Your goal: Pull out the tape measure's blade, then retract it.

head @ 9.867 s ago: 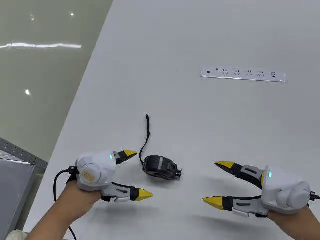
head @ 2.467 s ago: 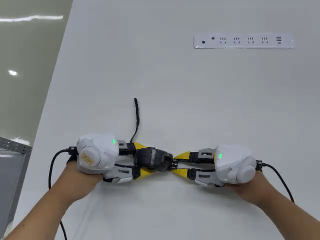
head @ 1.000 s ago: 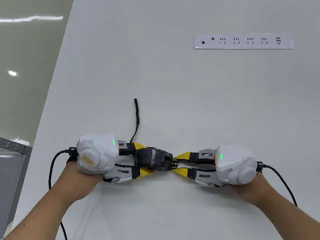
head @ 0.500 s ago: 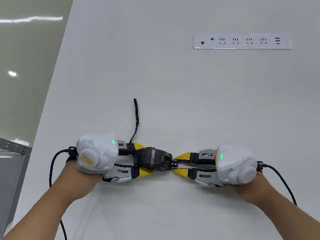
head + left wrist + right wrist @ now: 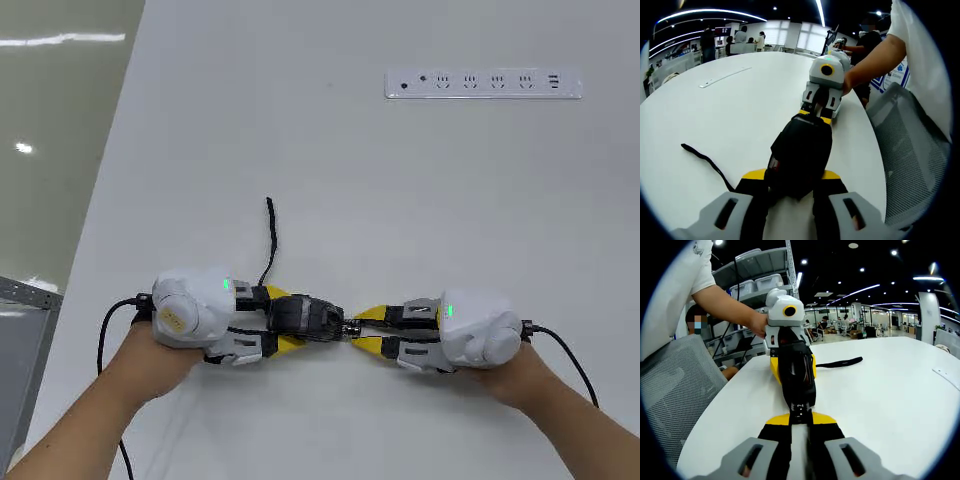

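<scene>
Sitting near the front of the white table (image 5: 400,200), the tape measure (image 5: 310,318) is clamped across its black case by the left gripper (image 5: 283,319), probably to anchor it. The right gripper (image 5: 362,330) is pinched closed on the end hook (image 5: 798,411), apparently ready to draw the blade out. The strap (image 5: 272,240) trails away, and a power strip (image 5: 482,83) lies well apart. Around the table is an open office with shelving (image 5: 765,275).

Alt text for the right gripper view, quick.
The right gripper pinches the blade tip of the black tape measure, whose case the left gripper clamps from the far side. Its black strap trails on the white table.
</scene>
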